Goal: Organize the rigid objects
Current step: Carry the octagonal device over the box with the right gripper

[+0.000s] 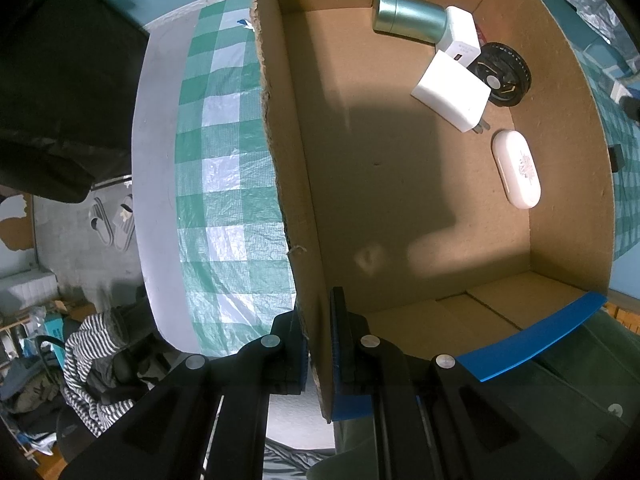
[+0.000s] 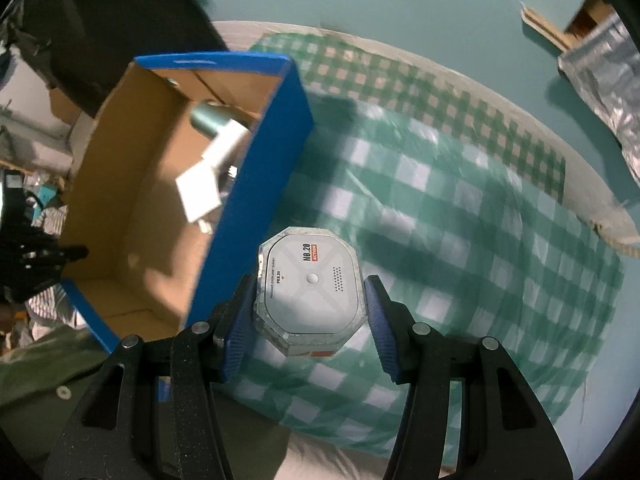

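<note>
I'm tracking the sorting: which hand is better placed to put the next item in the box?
The right. The right gripper holds the octagonal grey tin beside the box, while the left gripper is clamped on the box wall, probably steadying it.

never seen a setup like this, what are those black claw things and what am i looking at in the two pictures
The black claws are hand-held two-finger grippers; a person holds one in each hand, and each carries a wide-angle camera that looks along its fingers.

The left camera looks down into a cardboard box. The left gripper is shut on the box's side wall. Inside lie a green cylinder, two white chargers, a black round disc and a white oval case.

The right camera shows the right gripper shut on a grey octagonal case, held above the green checked cloth beside the box. It looks headed into the box.
</note>
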### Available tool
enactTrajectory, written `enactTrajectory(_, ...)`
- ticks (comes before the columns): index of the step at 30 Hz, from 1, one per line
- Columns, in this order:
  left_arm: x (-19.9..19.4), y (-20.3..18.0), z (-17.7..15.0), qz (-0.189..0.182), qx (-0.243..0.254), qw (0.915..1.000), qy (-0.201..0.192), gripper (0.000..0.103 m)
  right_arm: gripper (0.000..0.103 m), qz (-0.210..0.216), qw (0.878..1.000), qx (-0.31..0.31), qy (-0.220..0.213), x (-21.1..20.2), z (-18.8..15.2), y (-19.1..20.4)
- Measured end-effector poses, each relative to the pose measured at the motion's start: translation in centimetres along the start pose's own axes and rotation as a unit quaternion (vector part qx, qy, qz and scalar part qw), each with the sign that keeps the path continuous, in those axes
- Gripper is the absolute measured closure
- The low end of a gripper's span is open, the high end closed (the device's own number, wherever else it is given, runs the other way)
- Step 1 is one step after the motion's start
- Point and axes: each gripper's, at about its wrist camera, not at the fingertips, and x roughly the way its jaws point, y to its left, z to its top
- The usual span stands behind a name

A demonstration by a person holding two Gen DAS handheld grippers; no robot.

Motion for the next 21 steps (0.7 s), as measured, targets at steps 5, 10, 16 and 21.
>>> enactTrajectory(5,-0.1,0.0,0.2,-0.001,-0.001,1.0,0.0,0.095,0.048,0.013,0.999,-0.033,-0.012,-1.0,1.2,2.1)
enactTrajectory(10,0.0,0.1,0.2,-0.001,-0.001,1.0,0.0,0.095,0.048,0.019,0.997,-0.07,-0.013,-1.1,2.4,4.4)
enactTrajectory(16,-0.1,0.1,0.3,0.0,0.002,1.0,0.0,0.095,0.048,0.025,0.994,-0.108,-0.005,0.4,3.4,7.6)
enactTrajectory(21,-0.3,0.1,0.4,0.0,0.005,1.0,-0.002,0.095,0.048,0.017,0.99,-0.137,0.006,2.1,3.7,9.6)
